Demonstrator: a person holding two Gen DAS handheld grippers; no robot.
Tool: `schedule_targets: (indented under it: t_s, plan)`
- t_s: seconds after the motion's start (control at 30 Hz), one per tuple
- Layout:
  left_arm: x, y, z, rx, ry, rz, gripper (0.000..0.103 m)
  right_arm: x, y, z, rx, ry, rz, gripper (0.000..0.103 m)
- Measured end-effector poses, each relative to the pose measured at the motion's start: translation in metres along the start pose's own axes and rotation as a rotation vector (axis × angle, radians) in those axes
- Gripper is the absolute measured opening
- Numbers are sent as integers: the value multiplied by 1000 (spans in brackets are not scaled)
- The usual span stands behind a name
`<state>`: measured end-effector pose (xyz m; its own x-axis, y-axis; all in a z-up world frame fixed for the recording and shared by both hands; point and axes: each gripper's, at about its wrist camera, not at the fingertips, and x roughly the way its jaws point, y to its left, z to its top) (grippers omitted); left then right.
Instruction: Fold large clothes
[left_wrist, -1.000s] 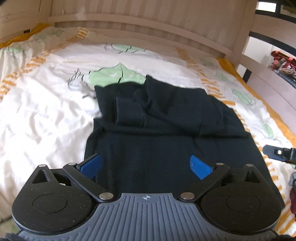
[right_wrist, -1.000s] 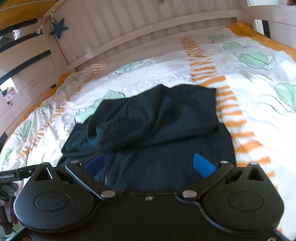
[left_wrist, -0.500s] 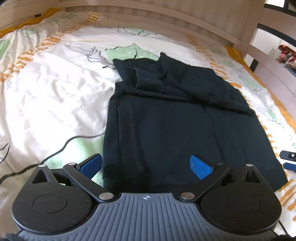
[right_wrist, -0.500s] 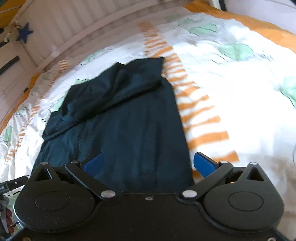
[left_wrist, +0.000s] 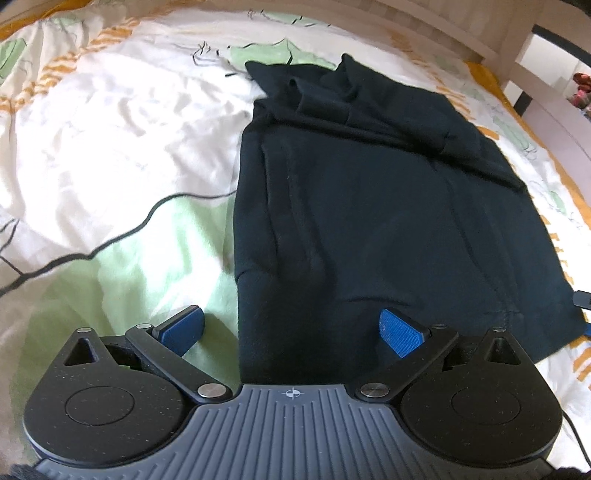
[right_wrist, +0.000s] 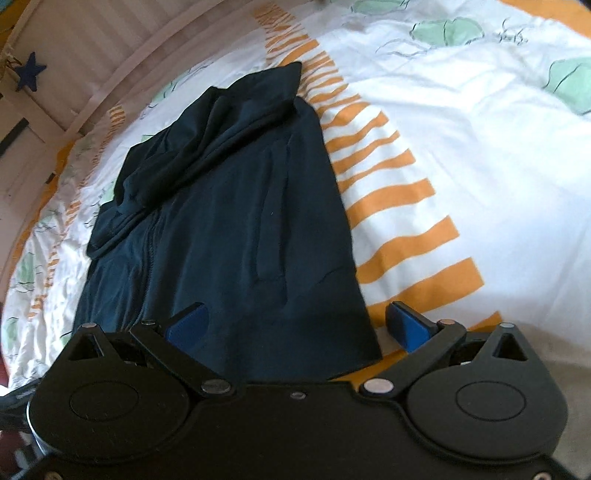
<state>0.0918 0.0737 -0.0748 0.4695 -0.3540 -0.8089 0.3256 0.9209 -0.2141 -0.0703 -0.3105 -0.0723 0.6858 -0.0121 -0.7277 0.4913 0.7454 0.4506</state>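
A dark navy garment (left_wrist: 388, 206) lies flat on the bed, its sleeves folded across the far end. My left gripper (left_wrist: 291, 332) is open over the garment's near left corner: one blue pad rests over the sheet and the other over the cloth. In the right wrist view the same garment (right_wrist: 236, 221) runs away from me, zip seam down its left part. My right gripper (right_wrist: 295, 326) is open over the near right corner, with its left pad above the cloth and its right pad above the striped sheet. Neither gripper holds anything.
The bed sheet (left_wrist: 110, 147) is white with green patches and orange stripes (right_wrist: 399, 229). A slatted wooden bed rail (right_wrist: 110, 66) with a blue star (right_wrist: 30, 72) stands at the far end. A tip of the other gripper (left_wrist: 583, 299) shows at the left view's right edge.
Both grippers have drawn back toward the garment's near hem and dropped lower. They were over its middle; now each straddles a near corner. The garment looks unmoved.
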Motion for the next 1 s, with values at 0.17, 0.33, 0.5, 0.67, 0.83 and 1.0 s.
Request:
schedule_targets:
  t_s: [0.17, 0.33, 0.5, 0.67, 0.83, 1.0]
  plan:
    - [7, 1, 0, -2, 17, -4, 103, 2, -1, -5, -17, 0, 26, 103]
    - [9, 2, -1, -22, 6, -9, 103, 4, -3, -8, -25, -18, 50, 103]
    - [6, 4, -3, -52, -12, -24, 102, 4, -5, -7, -11, -26, 67, 103]
    - [-2, 12, -5, -105, -35, -109, 97, 1, -9, -7, 12, -28, 105, 103]
    - [-10, 13, -8, -128, -61, -125, 58, -2, -8, -8, 7, -18, 130, 99]
    - [-12, 12, -9, -140, -64, -137, 40, -3, -4, -10, -3, -21, 106, 71]
